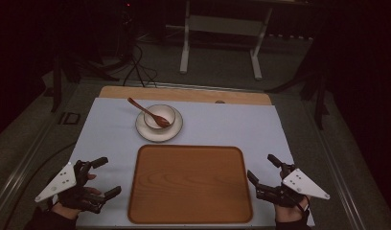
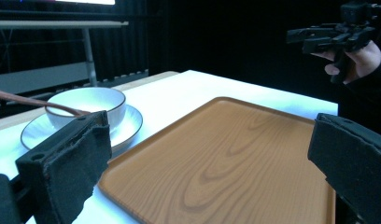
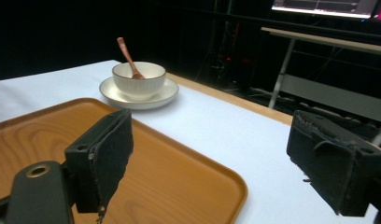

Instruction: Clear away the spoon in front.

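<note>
I'm holding left gripper [image 1: 104, 178] and right gripper [image 1: 261, 168] spread wide, empty, flanking the wooden tray [image 1: 190, 184].

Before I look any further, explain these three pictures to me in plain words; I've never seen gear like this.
There is no robot here. A person holds a hand tool with two black fingers in each hand: the left gripper and the right gripper. One picture looks down from above the table. The other two come from cameras riding on each gripper. On the table lie an empty wooden tray and, beyond it, a white bowl on a saucer, with a wooden spoon resting in the bowl. Both grippers are open and hold nothing.
</note>
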The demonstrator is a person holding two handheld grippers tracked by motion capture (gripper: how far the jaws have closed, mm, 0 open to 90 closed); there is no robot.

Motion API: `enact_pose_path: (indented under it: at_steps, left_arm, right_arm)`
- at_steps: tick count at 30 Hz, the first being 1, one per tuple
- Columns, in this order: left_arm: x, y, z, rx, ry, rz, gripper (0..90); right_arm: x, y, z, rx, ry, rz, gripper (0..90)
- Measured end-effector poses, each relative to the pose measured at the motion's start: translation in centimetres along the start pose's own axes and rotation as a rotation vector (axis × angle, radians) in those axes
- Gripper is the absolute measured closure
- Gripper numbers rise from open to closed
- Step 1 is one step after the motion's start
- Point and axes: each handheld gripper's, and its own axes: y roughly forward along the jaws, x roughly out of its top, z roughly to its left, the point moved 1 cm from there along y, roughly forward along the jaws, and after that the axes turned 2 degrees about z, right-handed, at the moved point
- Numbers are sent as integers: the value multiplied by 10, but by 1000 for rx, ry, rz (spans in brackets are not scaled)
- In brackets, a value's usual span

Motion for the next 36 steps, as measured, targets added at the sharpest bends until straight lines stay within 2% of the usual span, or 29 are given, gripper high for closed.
enact_pose_path:
  at_steps: [2, 6, 7, 9, 10, 11, 13, 14, 15, 17, 21, 24, 25, 26, 28, 29, 31, 32, 34, 36]
  left_arm:
    - [2, 2, -3, -23, -30, -4, 0]
    - [6, 5, -8, -47, -57, -27, 0]
    - [9, 7, -11, -79, -81, -34, 0]
    - [12, 9, -13, -93, -89, -30, 0]
    - [19, 11, -18, -95, -73, -26, 0]
    - [19, 11, -18, -95, -73, -26, 0]
    - [33, 13, -21, -118, -75, -36, 0]
    - [33, 13, -21, -118, -75, -36, 0]
    - [39, 13, -22, -135, -57, -39, 0]
    - [47, 15, -20, -139, -33, -35, 0]
    - [59, 21, -11, -125, -11, -15, 0]
    - [68, 29, 2, -109, -7, -20, 0]
    - [68, 29, 2, -109, -7, -20, 0]
    - [72, 34, 10, -91, -17, -30, 0]
    - [74, 36, 14, -90, -22, -29, 0]
    - [77, 40, 21, -63, -24, -37, 0]
    - [81, 45, 30, -53, -40, -43, 0]
    - [82, 48, 34, -32, -42, -51, 0]
    - [84, 50, 39, -28, -51, -57, 7]
    - [86, 60, 54, 14, -82, -53, 8]
  right_arm:
    - [0, 0, 1, -3, -2, 4, 138]
    - [1, -1, 2, -3, -3, 3, 136]
    - [1, -1, 3, -4, -9, 0, 136]
    - [2, -2, 4, -4, -12, -3, 135]
    - [3, -2, 5, -1, -13, -2, 135]
    - [3, -2, 5, -1, -13, -2, 135]
    - [3, -1, 6, 1, -14, -7, 134]
    - [4, -1, 6, 2, -13, -7, 134]
    - [4, -1, 7, 1, -18, -9, 133]
    - [4, -1, 7, 1, -17, -9, 133]
    - [5, -2, 8, 1, -20, -16, 132]
    - [5, -2, 9, 4, -18, -17, 132]
    - [5, -2, 9, 4, -18, -17, 132]
    - [5, -2, 9, 3, -20, -17, 132]
    - [5, -1, 9, 3, -20, -17, 132]
    - [5, -1, 9, 3, -19, -17, 132]
    - [5, -2, 9, 1, -19, -19, 133]
    - [5, -2, 9, 3, -17, -18, 133]
    - [5, -1, 9, 2, -18, -18, 133]
    - [5, -1, 9, 1, -18, -18, 133]
